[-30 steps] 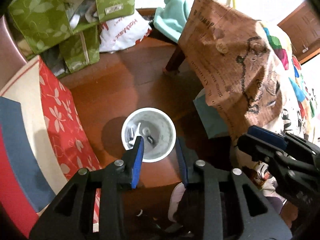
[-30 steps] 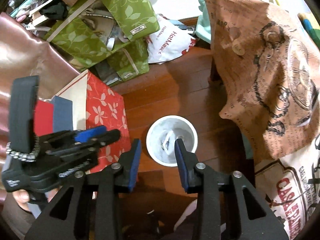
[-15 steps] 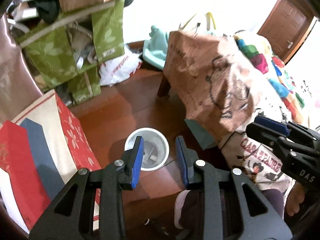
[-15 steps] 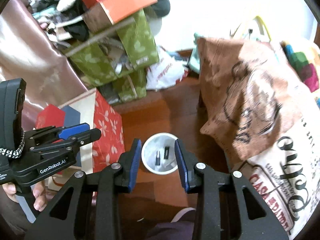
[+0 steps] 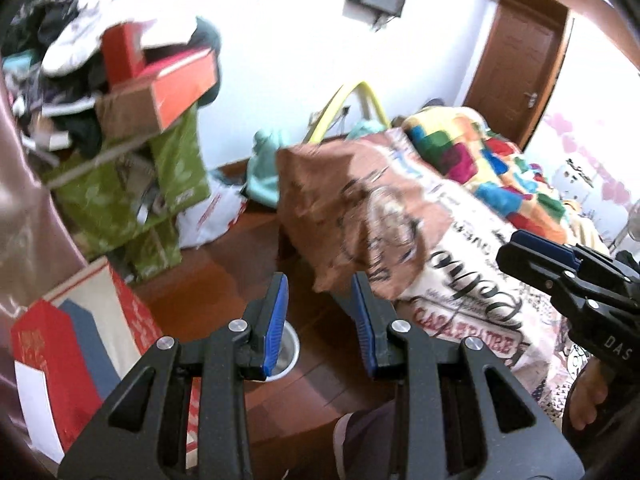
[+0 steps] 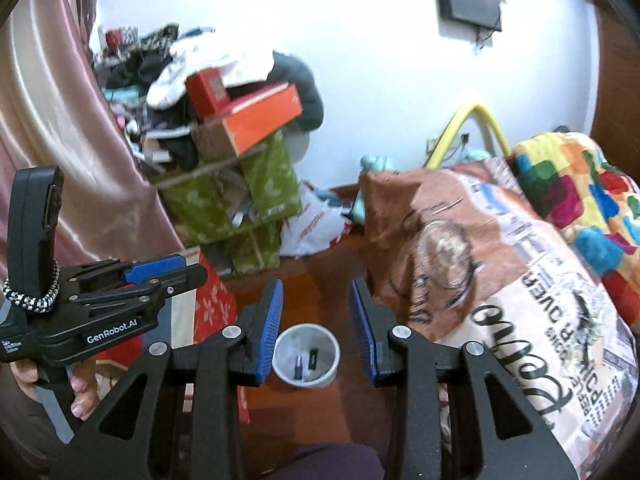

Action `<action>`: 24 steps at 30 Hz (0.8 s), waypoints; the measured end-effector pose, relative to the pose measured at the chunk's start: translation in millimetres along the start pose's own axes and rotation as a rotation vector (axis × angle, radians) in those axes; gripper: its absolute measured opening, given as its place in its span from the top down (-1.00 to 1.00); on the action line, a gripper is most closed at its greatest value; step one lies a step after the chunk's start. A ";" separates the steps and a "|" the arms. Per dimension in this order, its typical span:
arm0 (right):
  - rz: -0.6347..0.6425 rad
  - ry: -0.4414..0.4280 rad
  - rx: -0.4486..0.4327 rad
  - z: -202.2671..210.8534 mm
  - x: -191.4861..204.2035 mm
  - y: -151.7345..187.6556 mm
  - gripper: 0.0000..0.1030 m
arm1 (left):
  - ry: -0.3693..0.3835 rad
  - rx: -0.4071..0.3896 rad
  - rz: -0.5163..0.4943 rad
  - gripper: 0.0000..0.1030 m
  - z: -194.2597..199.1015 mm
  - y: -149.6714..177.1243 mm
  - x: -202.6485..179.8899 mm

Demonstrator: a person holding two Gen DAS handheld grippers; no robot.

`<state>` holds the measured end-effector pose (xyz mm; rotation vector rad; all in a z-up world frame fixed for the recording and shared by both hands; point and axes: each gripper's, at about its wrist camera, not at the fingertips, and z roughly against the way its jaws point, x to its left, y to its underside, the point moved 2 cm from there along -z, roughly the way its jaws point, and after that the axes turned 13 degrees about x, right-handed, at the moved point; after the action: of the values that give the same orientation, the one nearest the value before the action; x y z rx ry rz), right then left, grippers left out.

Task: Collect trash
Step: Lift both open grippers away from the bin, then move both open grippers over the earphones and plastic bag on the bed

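Note:
A white trash bin (image 6: pixel 306 356) stands on the wooden floor far below both grippers, with a few small dark pieces of trash (image 6: pixel 305 363) inside. In the left wrist view only its rim (image 5: pixel 291 350) shows beside the left finger. My left gripper (image 5: pixel 320 324) is open and empty, held high. My right gripper (image 6: pixel 316 326) is open and empty, with the bin seen between its fingers. The left gripper also shows in the right wrist view (image 6: pixel 160 276), and the right one in the left wrist view (image 5: pixel 536 260).
A bed with a printed brown cover (image 6: pixel 480 264) and a colourful blanket (image 5: pixel 480 160) fills the right. Green bags (image 6: pixel 240 204) under stacked boxes (image 6: pixel 256 116) and clothes stand at the back left. A red floral box (image 5: pixel 80 344) sits left of the bin. A wooden door (image 5: pixel 516 72) is behind.
Both grippers have risen well above the bin and tilted up, so the bin looks smaller and the wall and door have come into view. Both stay open and empty.

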<state>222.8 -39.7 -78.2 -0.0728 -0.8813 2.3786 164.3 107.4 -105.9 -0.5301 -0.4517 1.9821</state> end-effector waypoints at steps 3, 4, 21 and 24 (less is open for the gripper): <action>-0.011 0.034 -0.043 21.2 -11.5 4.6 0.39 | 0.016 -0.040 -0.042 0.38 15.4 -2.4 -26.8; -0.016 0.043 -0.057 28.2 -15.7 6.3 0.39 | 0.024 -0.051 -0.057 0.38 19.5 -3.2 -36.7; -0.184 0.272 -0.191 119.3 -135.3 46.1 0.28 | 0.171 -0.107 -0.272 0.22 15.8 -31.7 -200.6; -0.225 0.316 -0.194 127.9 -160.9 57.5 0.17 | 0.184 -0.094 -0.316 0.19 6.1 -36.6 -227.9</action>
<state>293.9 -236.8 -37.4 -0.3940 -0.9102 1.9983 281.1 -81.3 -42.2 -0.6514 -0.4833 1.6011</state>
